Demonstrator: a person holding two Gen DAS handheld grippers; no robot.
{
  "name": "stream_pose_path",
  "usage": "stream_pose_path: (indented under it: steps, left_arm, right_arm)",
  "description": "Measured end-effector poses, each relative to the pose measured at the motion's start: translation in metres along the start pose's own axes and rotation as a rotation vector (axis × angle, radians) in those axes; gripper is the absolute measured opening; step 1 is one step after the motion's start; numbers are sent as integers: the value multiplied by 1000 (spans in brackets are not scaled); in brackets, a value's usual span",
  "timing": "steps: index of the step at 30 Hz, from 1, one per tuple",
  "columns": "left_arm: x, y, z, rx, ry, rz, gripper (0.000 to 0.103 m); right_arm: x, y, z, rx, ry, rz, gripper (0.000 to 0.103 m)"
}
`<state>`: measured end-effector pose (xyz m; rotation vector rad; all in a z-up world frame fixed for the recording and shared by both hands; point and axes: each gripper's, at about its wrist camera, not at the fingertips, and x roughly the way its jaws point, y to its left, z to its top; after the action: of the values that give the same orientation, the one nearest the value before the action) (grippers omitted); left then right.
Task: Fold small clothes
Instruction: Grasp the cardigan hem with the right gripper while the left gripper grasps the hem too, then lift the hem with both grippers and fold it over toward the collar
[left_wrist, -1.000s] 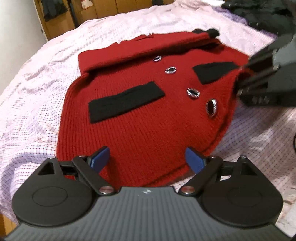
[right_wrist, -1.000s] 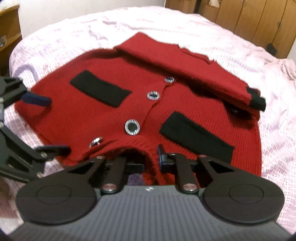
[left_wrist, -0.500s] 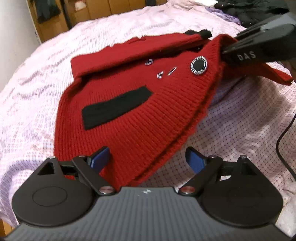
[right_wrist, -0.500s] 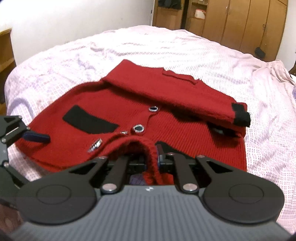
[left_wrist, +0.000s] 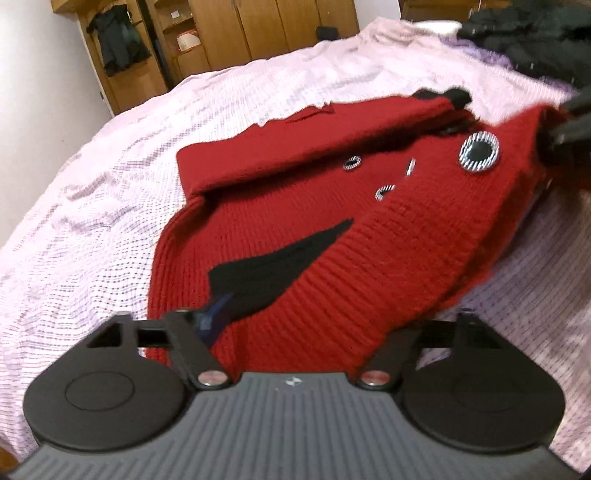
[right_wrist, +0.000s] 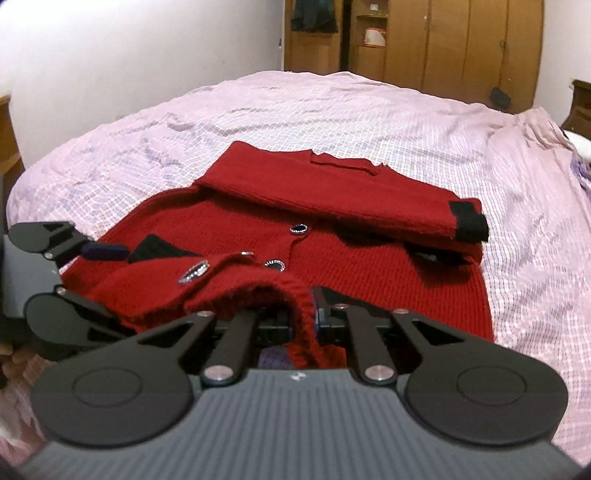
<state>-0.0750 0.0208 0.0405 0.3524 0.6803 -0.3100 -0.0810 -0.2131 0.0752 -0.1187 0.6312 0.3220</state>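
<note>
On the pink checked bedsheet (right_wrist: 369, 122) lies the red cardigan (right_wrist: 369, 266), one sleeve already folded across its top. The right gripper (right_wrist: 301, 317) is clamped tight on the ribbed bottom hem (right_wrist: 295, 291) and has that edge lifted off the bed. The left gripper (left_wrist: 295, 325) is closing on the hem's other end, with the knit lying between its fingers; one blue pad (left_wrist: 212, 314) shows against the cloth, the other is buried under it, so I cannot tell whether it has a real hold.

If the left side closes on only one layer, or too near the edge, the heavy knit may slide out as it is carried over and the fold will land crooked. Uneven lifting could also drag the folded sleeve out of place, and the big striped button (left_wrist: 478, 152) may catch.

From the left wrist view you see the lifted flap and black pocket strip (left_wrist: 273, 266) up close. Only the right wrist view shows the pinch on the hem, the sleeve's black cuff (right_wrist: 467, 218) and the flat far side.
</note>
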Motion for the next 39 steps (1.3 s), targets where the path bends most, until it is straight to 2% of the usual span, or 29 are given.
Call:
stream_pose_path:
  steps: [1,3,5,6,9,11,16,20,21,23,25,26,27,31,39]
  left_arm:
    - [-3,2,1,-11,-8,-12,55]
    - [-7,4,5,-29,-21,-28,35]
    - [-9,4,10,-38,-35,-28,30]
    - [-9,5,13,-46,-43,-26,29]
    - [-12,8,19,-78,-53,-36,27]
    - [-16,9,21,-92,-64,-32,27]
    - [-12,16,22,-107,-39,-35,29]
    - [-10,18,13,-118,-11,-19,42]
    - [-11,18,10,-113,-9,-4,47]
    - [-12,21,5,-128,-12,16,48]
    - [-11,26,8,-154,-6,-7,38]
    - [-11,27,13,-158,-11,-28,26]
    - [-12,27,18,-154,-23,-39,21]
    - [-21,23,37,-104,-91,-25,16]
    - [-21,40,75,-125,-156,-27,15]
  right_arm:
    - [0,0,-2,7,-1,0,13]
    - [1,1,-5,9,3,4,15]
    - [1,4,-11,-18,16,9,16]
    - [2,5,-14,-39,30,5,21]
    - [6,2,-23,-73,72,-23,34]
    - [6,-3,-25,-68,89,-39,36]
    - [-6,-22,-30,-39,65,-116,36]
    - [-19,-46,-34,47,25,-154,34]
    - [-21,-49,-34,60,13,-153,28]
    - [-25,-55,-36,83,-7,-134,21]
    - [-25,-57,-36,90,-14,-114,13]
    - [-24,-56,-36,87,-16,-111,12]
    - [-23,-55,-36,85,-25,-114,11]
    - [-25,-60,-30,130,-91,-138,9]
    - [-24,-66,-11,157,-179,-174,9]
